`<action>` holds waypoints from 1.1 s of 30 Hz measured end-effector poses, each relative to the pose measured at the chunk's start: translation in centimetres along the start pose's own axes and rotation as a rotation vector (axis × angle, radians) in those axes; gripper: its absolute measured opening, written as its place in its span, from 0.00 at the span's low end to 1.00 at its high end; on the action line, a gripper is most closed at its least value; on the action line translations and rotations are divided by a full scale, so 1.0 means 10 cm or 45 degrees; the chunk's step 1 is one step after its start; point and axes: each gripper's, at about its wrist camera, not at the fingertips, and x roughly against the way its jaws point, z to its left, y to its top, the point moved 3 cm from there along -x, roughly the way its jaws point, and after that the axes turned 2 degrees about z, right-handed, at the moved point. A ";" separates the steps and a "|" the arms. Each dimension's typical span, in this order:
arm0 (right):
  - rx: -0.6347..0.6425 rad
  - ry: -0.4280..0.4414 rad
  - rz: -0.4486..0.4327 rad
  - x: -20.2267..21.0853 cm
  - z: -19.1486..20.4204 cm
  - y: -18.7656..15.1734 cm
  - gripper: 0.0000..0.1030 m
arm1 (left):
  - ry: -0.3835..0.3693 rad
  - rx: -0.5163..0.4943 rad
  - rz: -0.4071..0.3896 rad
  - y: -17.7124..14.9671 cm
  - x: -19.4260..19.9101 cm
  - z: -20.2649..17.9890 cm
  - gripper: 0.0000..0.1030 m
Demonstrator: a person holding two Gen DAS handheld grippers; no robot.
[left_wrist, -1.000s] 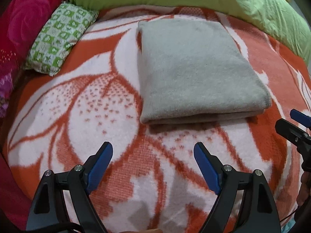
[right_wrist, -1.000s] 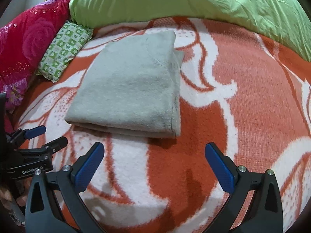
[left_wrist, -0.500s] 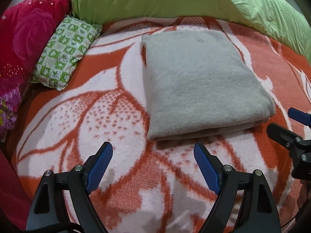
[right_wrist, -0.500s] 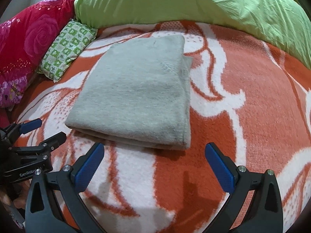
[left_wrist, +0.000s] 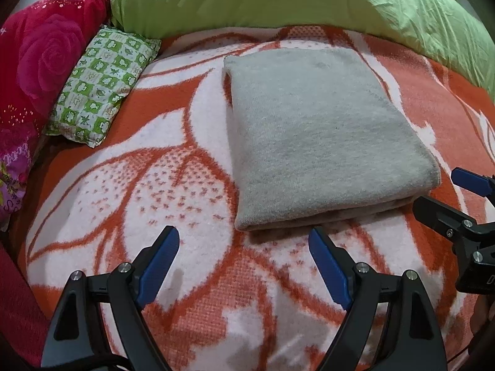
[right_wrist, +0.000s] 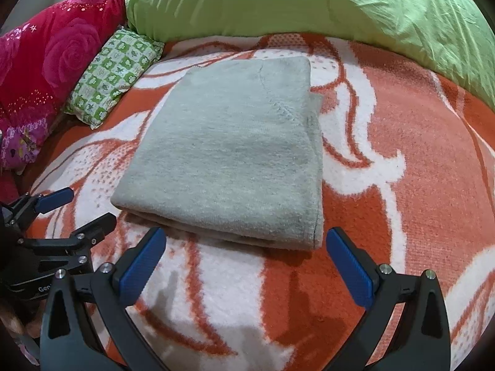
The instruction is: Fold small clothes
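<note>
A grey garment [left_wrist: 315, 130] lies folded into a thick rectangle on the orange and white blanket [left_wrist: 139, 191]; it also shows in the right wrist view [right_wrist: 229, 154]. My left gripper [left_wrist: 244, 241] is open and empty, just short of the fold's near left corner. My right gripper [right_wrist: 244, 244] is open and empty, just short of the fold's near edge. Each gripper shows in the other's view, the right one [left_wrist: 458, 194] and the left one [right_wrist: 71, 210], both open.
A green checked small pillow [left_wrist: 102, 83] lies at the left. A red rose-print quilt [left_wrist: 40, 58] is piled at the far left. A lime green duvet [left_wrist: 278, 0] runs along the back edge of the blanket.
Both grippers have tilted or drawn back a little, so the folded garment sits lower and nearer in both views. The garment itself has not moved. Both stay open.
</note>
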 end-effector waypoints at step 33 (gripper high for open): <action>-0.030 -0.009 0.008 -0.06 -0.08 0.09 1.00 | -0.019 0.012 0.013 0.11 -0.09 0.01 0.83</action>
